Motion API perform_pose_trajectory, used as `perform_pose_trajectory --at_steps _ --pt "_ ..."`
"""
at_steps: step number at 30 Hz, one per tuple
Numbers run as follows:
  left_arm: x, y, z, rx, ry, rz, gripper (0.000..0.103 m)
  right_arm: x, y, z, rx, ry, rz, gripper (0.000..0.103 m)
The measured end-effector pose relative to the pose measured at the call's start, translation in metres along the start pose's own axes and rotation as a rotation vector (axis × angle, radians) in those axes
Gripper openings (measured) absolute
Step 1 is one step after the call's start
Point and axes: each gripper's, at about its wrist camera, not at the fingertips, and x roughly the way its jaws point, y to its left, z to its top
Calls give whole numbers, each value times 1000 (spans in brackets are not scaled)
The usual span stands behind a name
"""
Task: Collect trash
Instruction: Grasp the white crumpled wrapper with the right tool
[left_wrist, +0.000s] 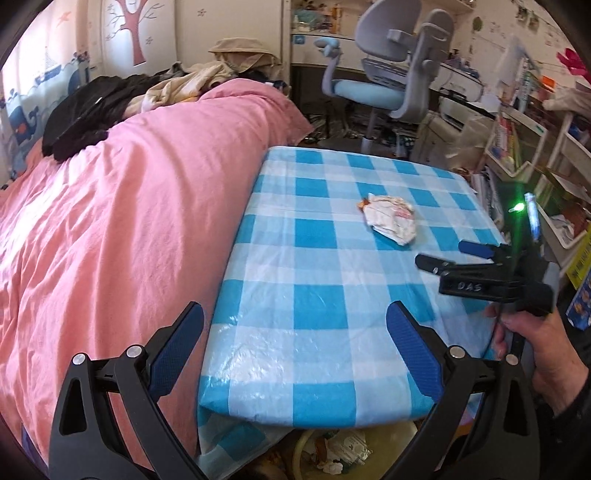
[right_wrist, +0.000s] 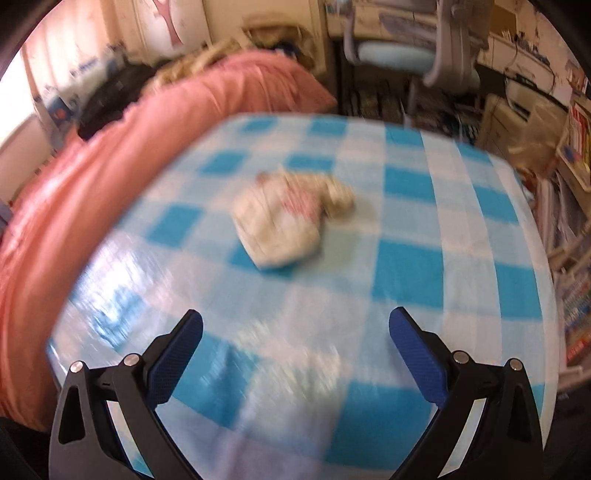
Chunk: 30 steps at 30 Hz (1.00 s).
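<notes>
A crumpled white wrapper (left_wrist: 390, 218) with pink print lies on the blue-and-white checked tablecloth (left_wrist: 317, 280). The right wrist view, blurred by motion, shows the same wrapper (right_wrist: 288, 218) ahead of my right gripper (right_wrist: 295, 325), which is open and empty. In the left wrist view my right gripper (left_wrist: 443, 253) hovers over the table's right side, just right of the wrapper, held by a hand (left_wrist: 535, 343). My left gripper (left_wrist: 295, 314) is open and empty above the table's near edge.
A bed with a pink duvet (left_wrist: 122, 206) and piled clothes runs along the table's left side. A bin with trash (left_wrist: 343, 450) sits below the table's near edge. A blue desk chair (left_wrist: 388, 74) and cluttered shelves (left_wrist: 535, 147) stand beyond and to the right.
</notes>
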Motion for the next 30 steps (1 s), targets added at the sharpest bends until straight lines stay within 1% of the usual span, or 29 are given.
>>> perform_pose_trajectory --at_steps 3,4,5,8,12,14,15,16,19,21,22,24,26,30 --pt "11 -1 9 -12 6 6 95 10 3 15 15 -43 18 97" --pt "17 -1 13 -15 9 9 95 16 4 20 20 -50 26 95" --pt "23 -1 18 -18 12 19 95 21 5 24 21 -52 28 93" --pt "41 1 29 -24 27 52 95 34 11 33 9 -41 33 85" --pt "64 8 41 -56 52 86 95 43 13 41 -6 -32 12 81" --pt "71 9 45 -63 60 92 95 50 5 42 6 -9 25 73" --pt "75 8 48 -62 62 96 95 52 2 41 14 2 34 62" --pt "76 6 49 -60 61 98 95 55 -3 41 26 21 51 57" --pt "78 -1 52 -47 55 98 95 55 -12 40 40 45 86 34" --pt "79 -9 53 -33 53 97 95 52 -15 39 42 53 100 24" --pt "79 -12 53 -25 53 96 95 48 -16 38 39 51 110 23" --pt "80 -19 53 -4 53 95 95 41 -18 36 27 47 119 17" --pt "79 -24 53 8 52 96 95 33 -18 33 9 41 124 15" --pt "80 -29 52 17 53 93 95 23 -22 30 4 35 144 13"
